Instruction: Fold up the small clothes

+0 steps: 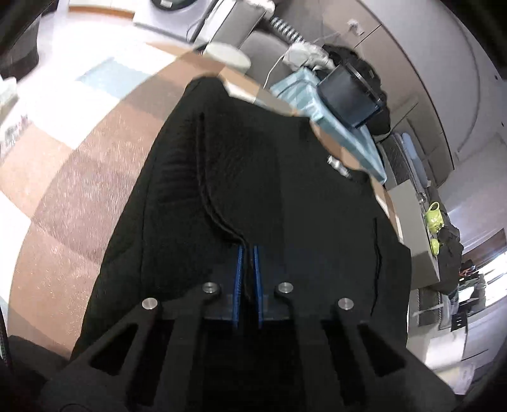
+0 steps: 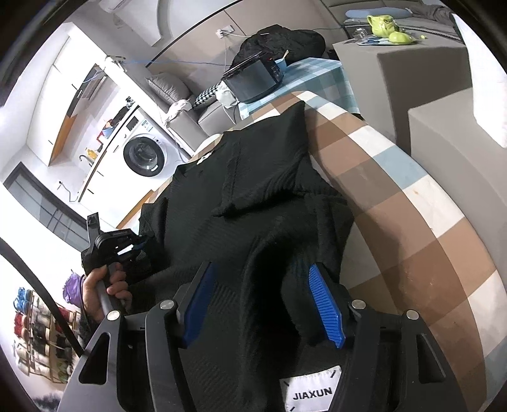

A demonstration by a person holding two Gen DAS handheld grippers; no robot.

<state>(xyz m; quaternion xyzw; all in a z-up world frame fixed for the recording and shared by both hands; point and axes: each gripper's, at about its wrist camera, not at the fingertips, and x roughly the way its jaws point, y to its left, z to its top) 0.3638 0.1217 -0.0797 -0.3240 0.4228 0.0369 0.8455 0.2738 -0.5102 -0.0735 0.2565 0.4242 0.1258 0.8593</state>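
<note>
A black knit garment [image 2: 253,190] lies spread over a table with a brown, white and blue checked cloth [image 2: 412,228]. It fills the middle of the left wrist view [image 1: 253,177]. My left gripper [image 1: 248,250] is shut on a seam edge of the garment; it also shows at the garment's left side in the right wrist view [image 2: 141,245]. My right gripper [image 2: 263,275] is open, its blue pads [image 2: 326,304] standing either side of a raised fold of the garment. A white label reading JIAXUN [image 2: 312,393] lies at the near edge.
A dark screen device [image 2: 256,80] sits on a light blue checked cloth beyond the table. Grey boxes [image 2: 421,73] with a green teapot [image 2: 381,22] stand at the right. A washing machine [image 2: 144,155] is at the back left.
</note>
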